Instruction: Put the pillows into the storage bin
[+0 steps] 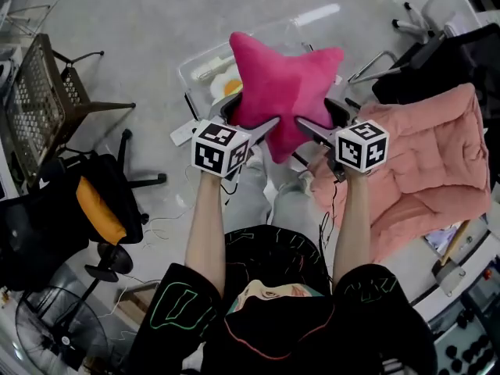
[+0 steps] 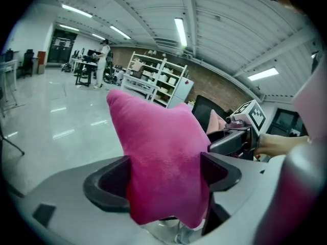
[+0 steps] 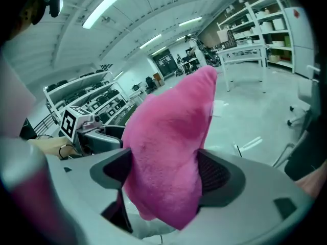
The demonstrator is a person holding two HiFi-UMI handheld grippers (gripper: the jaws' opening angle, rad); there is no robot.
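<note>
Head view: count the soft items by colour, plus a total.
Magenta star pillow: 1
Pale pink cushion, at right: 1
Orange cushion, at left: 1
White-and-yellow soft item, in the clear bin: 1
Total: 4

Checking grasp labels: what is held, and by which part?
The pink star-shaped pillow: the left hand-held gripper clamps a star point on its left side, the right hand-held gripper one on its right.
</note>
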